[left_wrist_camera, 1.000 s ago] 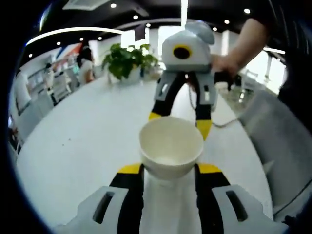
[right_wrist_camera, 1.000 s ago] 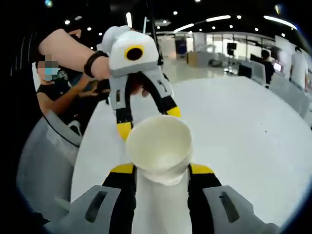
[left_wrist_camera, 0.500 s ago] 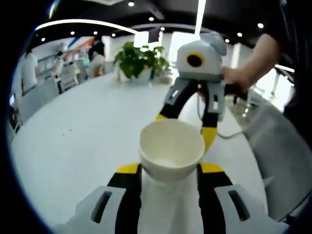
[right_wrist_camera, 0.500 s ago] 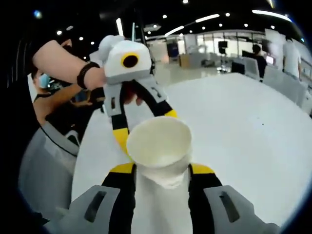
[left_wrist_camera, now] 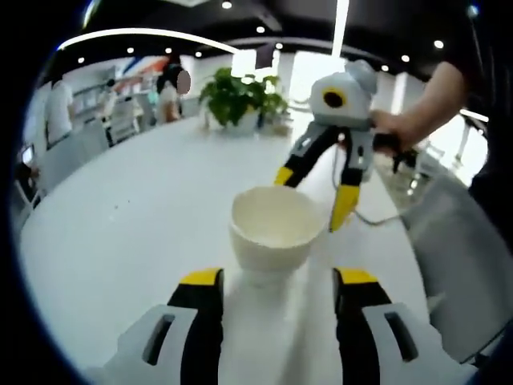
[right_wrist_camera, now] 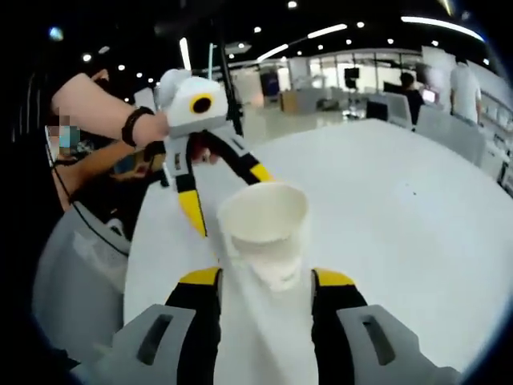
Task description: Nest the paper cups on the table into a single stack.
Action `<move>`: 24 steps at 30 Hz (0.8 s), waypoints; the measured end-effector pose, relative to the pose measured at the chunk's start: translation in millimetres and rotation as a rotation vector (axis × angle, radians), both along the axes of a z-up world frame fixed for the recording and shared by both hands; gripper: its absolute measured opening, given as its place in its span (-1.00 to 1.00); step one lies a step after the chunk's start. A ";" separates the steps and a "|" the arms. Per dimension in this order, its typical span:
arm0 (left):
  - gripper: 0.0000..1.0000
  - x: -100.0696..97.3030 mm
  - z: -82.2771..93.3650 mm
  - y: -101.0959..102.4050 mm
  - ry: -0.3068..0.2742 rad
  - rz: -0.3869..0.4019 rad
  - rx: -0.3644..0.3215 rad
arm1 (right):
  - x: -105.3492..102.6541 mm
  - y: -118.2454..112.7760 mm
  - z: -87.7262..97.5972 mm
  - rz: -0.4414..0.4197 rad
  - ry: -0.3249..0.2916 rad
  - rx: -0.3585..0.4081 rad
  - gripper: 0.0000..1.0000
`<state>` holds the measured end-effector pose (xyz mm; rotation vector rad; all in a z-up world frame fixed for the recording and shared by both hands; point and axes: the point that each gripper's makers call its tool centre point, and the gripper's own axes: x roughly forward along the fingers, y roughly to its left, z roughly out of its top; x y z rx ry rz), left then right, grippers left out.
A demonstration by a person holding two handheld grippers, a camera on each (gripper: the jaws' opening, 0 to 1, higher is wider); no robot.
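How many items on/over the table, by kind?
Paper cup stack: 1
Grippers: 2, left gripper, right gripper
Potted plant: 1
Total: 4

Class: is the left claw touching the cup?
Apart. In the left gripper view, bare table shows between the left claw tips and the cup on both sides.

white paper cups [left_wrist_camera: 276, 227] [right_wrist_camera: 264, 230], nested, upright on table
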<state>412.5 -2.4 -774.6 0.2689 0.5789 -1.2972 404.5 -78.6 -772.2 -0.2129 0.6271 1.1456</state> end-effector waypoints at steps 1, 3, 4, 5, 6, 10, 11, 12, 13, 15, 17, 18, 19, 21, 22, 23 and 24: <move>0.04 -3.2 1.2 5.5 -0.001 0.009 0.005 | -3.5 -4.5 1.7 -0.010 -0.002 -0.001 -0.19; 0.03 -5.8 5.6 13.7 -0.030 0.027 0.004 | -8.9 -9.3 6.5 -0.023 -0.011 0.001 -0.19; 0.03 -8.2 9.0 19.1 -0.039 0.047 0.000 | -12.5 -12.3 9.9 -0.034 -0.013 0.006 -0.18; 0.03 -10.3 10.8 22.8 -0.035 0.064 -0.004 | -14.4 -14.5 11.8 -0.044 -0.016 0.009 -0.18; 0.03 -12.6 13.2 28.7 -0.030 0.096 -0.013 | -17.4 -16.7 15.6 -0.056 -0.028 0.020 -0.17; 0.03 -23.9 23.8 43.5 -0.045 0.159 -0.037 | -27.7 -23.3 21.0 -0.095 -0.025 0.031 -0.15; 0.03 -26.1 26.0 46.4 -0.055 0.171 -0.047 | -30.1 -24.0 23.5 -0.103 -0.030 0.038 -0.15; 0.03 -30.7 27.8 50.2 -0.049 0.190 -0.054 | -34.3 -24.6 25.9 -0.108 -0.034 0.043 -0.13; 0.04 -33.0 29.1 52.8 -0.047 0.207 -0.057 | -36.7 -25.3 26.7 -0.111 -0.038 0.044 -0.12; 0.11 -37.9 35.5 56.4 -0.048 0.241 -0.078 | -43.4 -27.6 26.9 -0.120 -0.043 0.040 -0.07; 0.16 -42.7 39.3 59.9 -0.059 0.256 -0.086 | -48.1 -31.4 28.0 -0.139 -0.052 0.032 0.02; 0.17 -45.0 41.2 60.7 -0.060 0.261 -0.089 | -49.5 -32.7 28.8 -0.148 -0.056 0.032 0.09; 0.17 -48.2 43.8 61.9 -0.062 0.268 -0.097 | -52.1 -35.1 30.1 -0.162 -0.057 0.033 0.15; 0.19 -53.0 46.0 64.4 -0.062 0.276 -0.099 | -56.1 -39.7 31.4 -0.183 -0.067 0.029 0.24; 0.21 -54.7 47.8 65.1 -0.068 0.281 -0.102 | -57.9 -41.2 32.1 -0.190 -0.070 0.028 0.25; 0.24 -57.0 49.6 66.4 -0.069 0.290 -0.109 | -60.5 -43.1 33.6 -0.199 -0.072 0.029 0.28; 0.26 -59.5 50.7 66.9 -0.067 0.295 -0.111 | -61.8 -43.9 34.1 -0.205 -0.073 0.030 0.33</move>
